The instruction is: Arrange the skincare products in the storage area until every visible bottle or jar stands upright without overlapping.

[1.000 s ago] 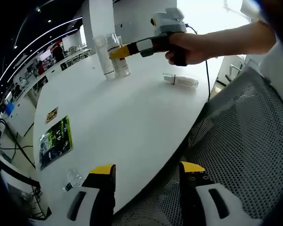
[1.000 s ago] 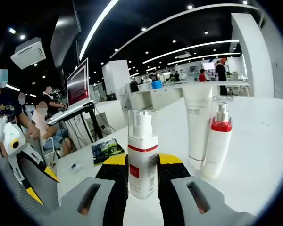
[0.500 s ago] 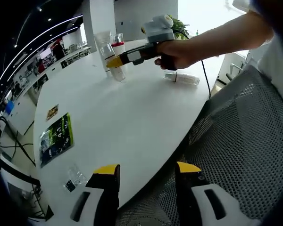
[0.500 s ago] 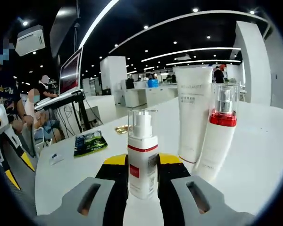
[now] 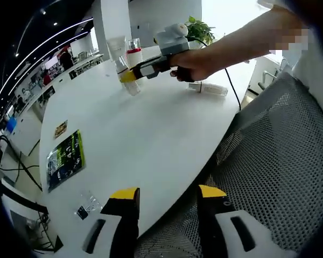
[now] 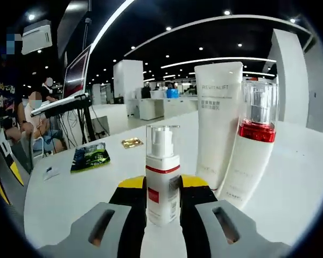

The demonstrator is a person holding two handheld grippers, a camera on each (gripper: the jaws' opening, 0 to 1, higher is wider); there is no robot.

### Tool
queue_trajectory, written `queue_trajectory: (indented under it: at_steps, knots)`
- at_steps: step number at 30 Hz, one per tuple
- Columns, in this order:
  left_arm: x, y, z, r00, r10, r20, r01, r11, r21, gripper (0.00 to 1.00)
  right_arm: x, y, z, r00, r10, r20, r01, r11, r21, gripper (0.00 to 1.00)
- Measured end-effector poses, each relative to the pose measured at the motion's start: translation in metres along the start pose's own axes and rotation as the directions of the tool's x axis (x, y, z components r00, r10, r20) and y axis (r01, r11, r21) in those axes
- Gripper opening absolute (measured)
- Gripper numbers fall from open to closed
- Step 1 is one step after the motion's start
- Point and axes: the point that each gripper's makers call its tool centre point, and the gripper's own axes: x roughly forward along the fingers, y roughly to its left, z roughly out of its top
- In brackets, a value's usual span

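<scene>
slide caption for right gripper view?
Right gripper holds pump bottle upright beside white tube and red-collared bottle.

A large open-plan office: long strip lights point(image 6: 204, 60) and spotlights run across a dark ceiling, white pillars point(image 6: 124, 86) stand among rows of white desks point(image 6: 156, 107), and people sit near a big monitor point(image 6: 75, 80) on a stand. A mesh office chair point(image 5: 280, 177) sits beside the white bench point(image 5: 151, 134).

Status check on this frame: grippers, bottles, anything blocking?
Right gripper shut on pump bottle, upright, near white tube and red-collared bottle. Left gripper open, at table edge. Clear bottle lying down.
</scene>
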Motion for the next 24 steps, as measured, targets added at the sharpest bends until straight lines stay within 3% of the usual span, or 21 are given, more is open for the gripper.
queue_trajectory:
  at_steps: [8,24]
  knots:
    - [0.001,0.0,-0.001,1.0,-0.005,-0.005,0.005,1.0,0.0,0.41,0.005,-0.007,0.002,1.0,-0.014,0.027,0.014,1.0,0.009,0.2]
    - [-0.001,0.0,-0.002,1.0,0.002,-0.006,-0.002,1.0,0.017,0.38,-0.007,-0.004,-0.003,0.998,-0.012,0.059,0.014,0.999,-0.032,0.2]
